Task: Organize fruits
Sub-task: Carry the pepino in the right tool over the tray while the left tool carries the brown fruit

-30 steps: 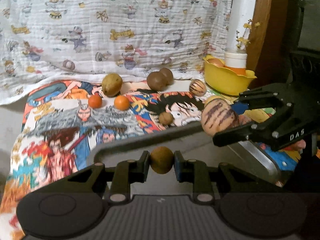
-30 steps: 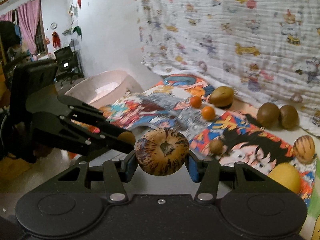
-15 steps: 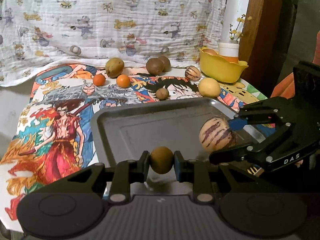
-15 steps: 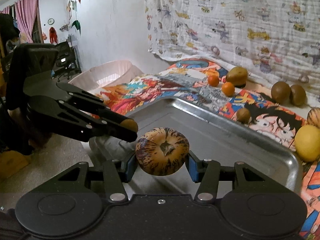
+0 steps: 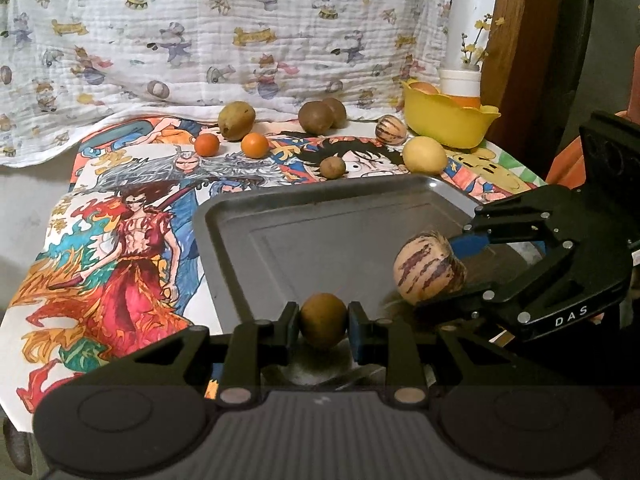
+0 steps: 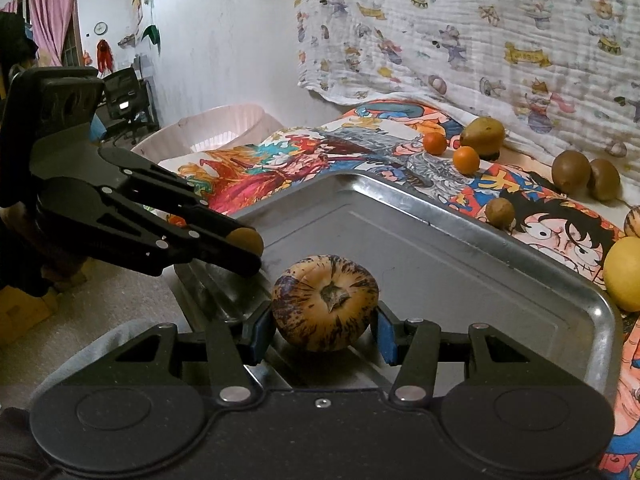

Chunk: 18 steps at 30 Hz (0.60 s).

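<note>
While both grippers clamp fruit over its near rim, the tray (image 5: 240,240) floor lies bare.

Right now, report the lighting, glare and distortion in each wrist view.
Left wrist view: dim, warm light; fisheye bends the tray rim; black vignette in the corners; the small brown fruit is sharp. Right wrist view: brighter on the white wall; glare streaks on the tray rim; the striped fruit is sharp.

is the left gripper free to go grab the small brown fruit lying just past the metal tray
Probably not yet: the left gripper is already shut on a small brown round fruit. The small brown fruit beyond the metal tray lies unobstructed, so unloading first would clear it.
</note>
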{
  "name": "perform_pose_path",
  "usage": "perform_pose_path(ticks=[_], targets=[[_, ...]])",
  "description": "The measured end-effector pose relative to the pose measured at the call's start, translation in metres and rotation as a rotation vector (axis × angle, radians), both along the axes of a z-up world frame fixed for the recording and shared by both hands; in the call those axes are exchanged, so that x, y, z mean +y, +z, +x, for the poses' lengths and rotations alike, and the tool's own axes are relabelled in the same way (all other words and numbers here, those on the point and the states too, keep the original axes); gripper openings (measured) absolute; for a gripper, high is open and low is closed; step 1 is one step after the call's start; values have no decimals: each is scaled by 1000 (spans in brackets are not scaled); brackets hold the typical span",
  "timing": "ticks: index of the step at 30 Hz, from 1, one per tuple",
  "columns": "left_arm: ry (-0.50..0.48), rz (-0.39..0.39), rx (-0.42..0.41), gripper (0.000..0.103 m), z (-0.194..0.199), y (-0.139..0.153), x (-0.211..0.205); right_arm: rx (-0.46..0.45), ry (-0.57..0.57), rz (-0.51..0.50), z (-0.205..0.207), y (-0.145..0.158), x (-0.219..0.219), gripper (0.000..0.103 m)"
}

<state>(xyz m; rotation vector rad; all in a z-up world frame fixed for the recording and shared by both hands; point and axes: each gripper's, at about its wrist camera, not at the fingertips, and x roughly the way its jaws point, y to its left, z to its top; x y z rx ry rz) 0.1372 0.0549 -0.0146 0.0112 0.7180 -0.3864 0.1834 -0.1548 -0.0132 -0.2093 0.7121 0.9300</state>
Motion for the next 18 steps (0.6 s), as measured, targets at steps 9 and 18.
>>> perform_pose_path(ticks=[9, 18], targets=[[5, 7, -2, 29, -2, -2, -1, -58, 14, -11, -5, -2, 2, 54], [0, 4, -9, 34, -3, -1, -2, -67, 11, -7, -7, -2, 0, 55]])
